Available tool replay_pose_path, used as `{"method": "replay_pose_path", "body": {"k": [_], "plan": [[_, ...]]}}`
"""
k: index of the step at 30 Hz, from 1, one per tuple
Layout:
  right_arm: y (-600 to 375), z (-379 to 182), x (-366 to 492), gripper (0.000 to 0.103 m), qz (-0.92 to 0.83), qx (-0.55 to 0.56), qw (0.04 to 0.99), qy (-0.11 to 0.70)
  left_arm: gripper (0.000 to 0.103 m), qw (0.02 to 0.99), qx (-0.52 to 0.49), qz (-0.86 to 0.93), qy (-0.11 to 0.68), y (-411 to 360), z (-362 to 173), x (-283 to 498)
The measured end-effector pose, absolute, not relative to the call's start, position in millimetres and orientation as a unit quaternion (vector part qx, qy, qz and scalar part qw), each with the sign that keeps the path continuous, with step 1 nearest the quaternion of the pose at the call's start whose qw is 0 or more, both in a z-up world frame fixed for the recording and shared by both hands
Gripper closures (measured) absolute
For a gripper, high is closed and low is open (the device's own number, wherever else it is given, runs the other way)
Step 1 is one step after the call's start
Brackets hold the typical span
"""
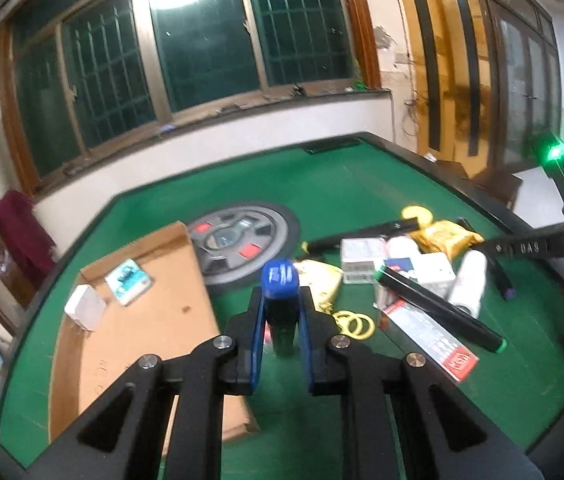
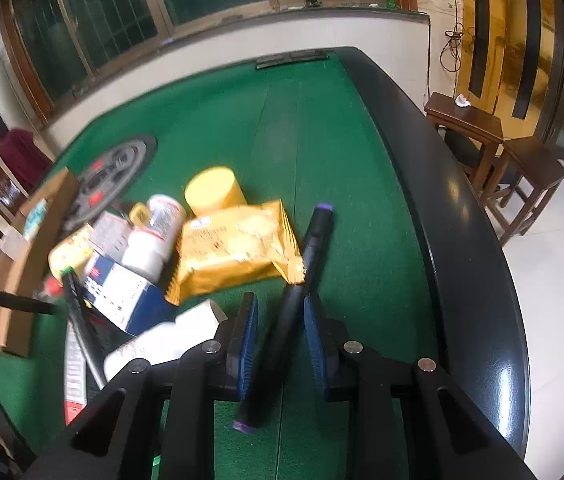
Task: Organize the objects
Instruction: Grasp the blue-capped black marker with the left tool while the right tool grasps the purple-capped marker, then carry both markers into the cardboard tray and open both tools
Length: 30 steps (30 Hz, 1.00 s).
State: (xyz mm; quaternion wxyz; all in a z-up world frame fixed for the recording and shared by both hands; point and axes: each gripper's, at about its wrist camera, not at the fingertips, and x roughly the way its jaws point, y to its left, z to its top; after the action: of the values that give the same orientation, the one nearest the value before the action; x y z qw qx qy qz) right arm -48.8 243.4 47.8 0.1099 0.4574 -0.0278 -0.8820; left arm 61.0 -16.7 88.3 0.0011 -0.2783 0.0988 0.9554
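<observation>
left gripper [image 1: 280, 320]: fingers pinched tight on a blue-capped marker [image 1: 279, 300], lifted over the tabletop [image 1: 362, 184], likely bound for the cardboard tray [image 1: 154, 320] | right gripper [image 2: 281, 340]: fingers closing around a black purple-tipped marker [image 2: 282, 344] lying beside the yellow snack bag [image 2: 234, 248]

White raised letters reading "DAS" stand on the black arm of the other gripper [image 1: 530, 247], at the right edge of the left wrist view. Printing on the boxes, bottles and yellow packet is too blurred to read.
</observation>
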Motion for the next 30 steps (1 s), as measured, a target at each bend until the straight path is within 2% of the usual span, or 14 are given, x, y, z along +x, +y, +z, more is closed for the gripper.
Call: {"method": "replay_pose_path", "body": {"k": [5, 9, 30], "plan": [[223.5, 40.5, -47.1, 0.083, -0.887, 0.454, 0.073, 0.048, 0.088, -0.023, -0.262, 0.958, 0.115, -19.2, 87.9, 62.2], [215.6, 40.4, -44.0, 0.087, -0.889, 0.449, 0.056, 0.073, 0.088, -0.032, -0.261, 0.957, 0.120, -20.5, 86.8, 62.6], [239.9, 51.8, -26.2, 0.087, -0.891, 0.450, 0.063, 0.000, 0.088, -0.041, -0.253, 0.957, 0.134, -16.8, 91.5, 71.0]]}}
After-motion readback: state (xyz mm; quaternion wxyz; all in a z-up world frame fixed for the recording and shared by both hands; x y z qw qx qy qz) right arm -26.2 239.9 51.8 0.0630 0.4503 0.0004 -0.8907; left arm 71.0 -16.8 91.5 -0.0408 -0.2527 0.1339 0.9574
